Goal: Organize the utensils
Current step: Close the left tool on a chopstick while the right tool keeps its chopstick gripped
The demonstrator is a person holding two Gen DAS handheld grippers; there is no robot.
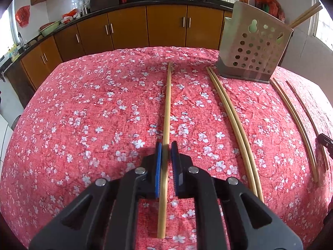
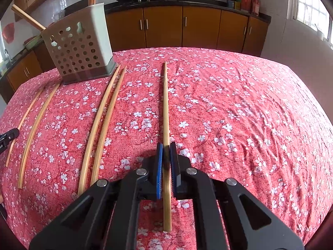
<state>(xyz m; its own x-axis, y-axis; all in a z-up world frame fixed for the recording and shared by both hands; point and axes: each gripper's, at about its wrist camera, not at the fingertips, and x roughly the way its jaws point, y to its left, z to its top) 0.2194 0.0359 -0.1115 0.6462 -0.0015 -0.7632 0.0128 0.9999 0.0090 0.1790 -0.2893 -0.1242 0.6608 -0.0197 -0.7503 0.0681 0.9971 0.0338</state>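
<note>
In the left wrist view, my left gripper (image 1: 165, 145) straddles a bamboo chopstick (image 1: 167, 108) lying lengthwise on the floral cloth; the blue pads (image 1: 158, 164) sit close on both sides, nearly shut on it. In the right wrist view, my right gripper (image 2: 165, 145) straddles another chopstick (image 2: 165, 104) the same way, pads (image 2: 159, 166) close against it. A perforated metal utensil holder (image 1: 252, 45) stands at the back right, with chopsticks in it; it also shows in the right wrist view (image 2: 78, 45) at the back left.
More chopstick pairs lie on the red floral tablecloth (image 1: 93, 108): one pair (image 1: 233, 120) and another (image 1: 295, 125) right of my left gripper, and pairs (image 2: 104, 120) (image 2: 35, 129) left of my right gripper. Kitchen cabinets (image 1: 145, 27) stand behind the table.
</note>
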